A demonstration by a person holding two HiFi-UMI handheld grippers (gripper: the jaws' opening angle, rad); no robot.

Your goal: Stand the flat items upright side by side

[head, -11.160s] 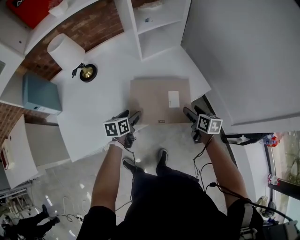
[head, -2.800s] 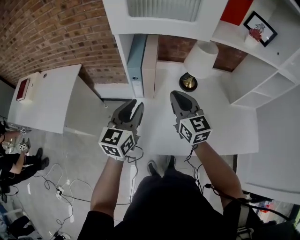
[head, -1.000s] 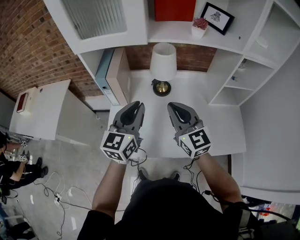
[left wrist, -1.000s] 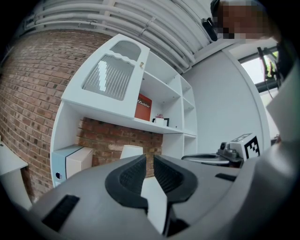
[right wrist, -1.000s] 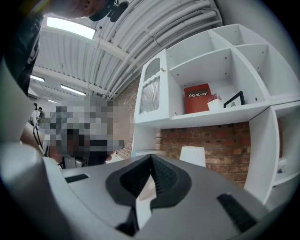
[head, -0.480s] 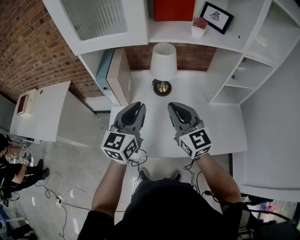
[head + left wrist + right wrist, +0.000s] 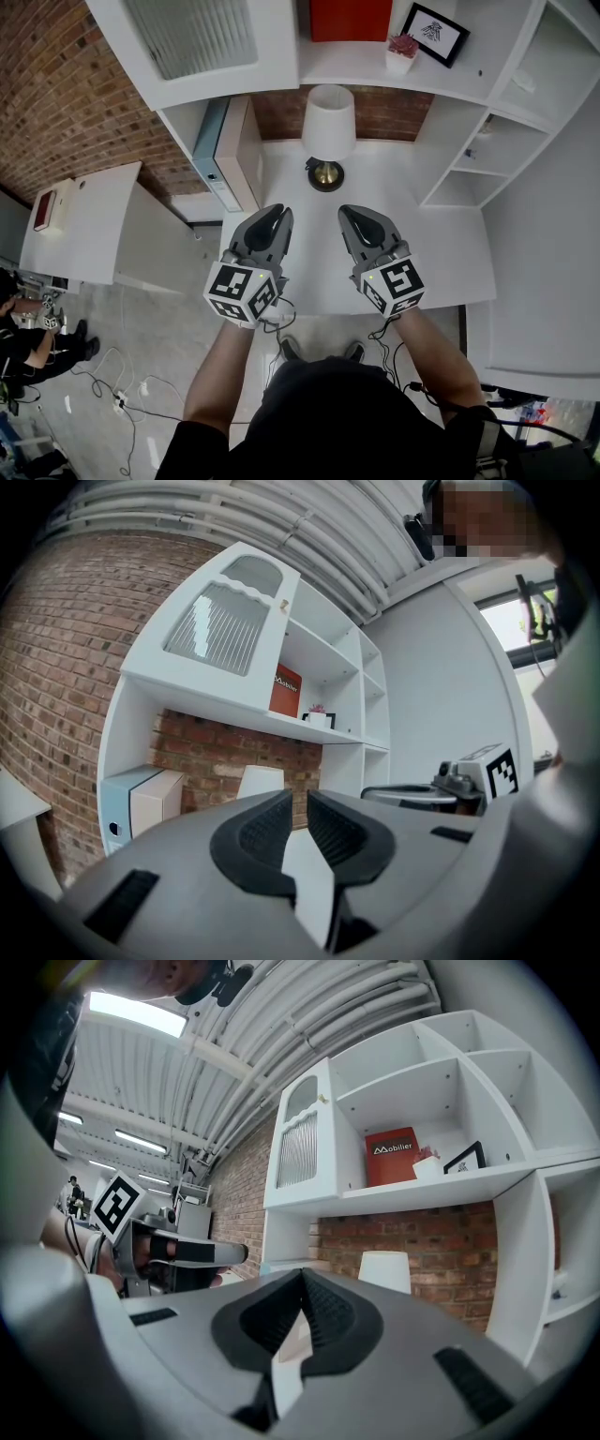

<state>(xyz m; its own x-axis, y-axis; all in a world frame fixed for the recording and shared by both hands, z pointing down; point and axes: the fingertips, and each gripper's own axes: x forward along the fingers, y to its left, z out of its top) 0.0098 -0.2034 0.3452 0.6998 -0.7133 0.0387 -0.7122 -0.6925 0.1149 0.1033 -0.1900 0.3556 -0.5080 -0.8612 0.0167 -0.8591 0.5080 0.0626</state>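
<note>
Two flat items, a teal one (image 7: 214,141) and a beige one (image 7: 246,139), stand upright side by side at the left end of the white desk (image 7: 441,253), under a cabinet. The left gripper view shows the teal item (image 7: 114,803) and the beige item (image 7: 161,797) at its left. My left gripper (image 7: 275,213) and right gripper (image 7: 349,213) hover side by side over the desk's front half, both shut with nothing between their fingers. The left gripper (image 7: 299,794) and right gripper (image 7: 302,1274) point toward the brick back wall.
A white-shaded lamp (image 7: 327,122) stands at the back of the desk. The shelf above holds a red book (image 7: 350,19), a small plant (image 7: 401,52) and a framed picture (image 7: 439,33). Open shelves (image 7: 487,150) flank the right. A lower white table (image 7: 84,220) stands at left.
Over the last second both grippers have stayed nearly still above the desk. Earlier the view swung from another table with a brown flat board to this desk.
</note>
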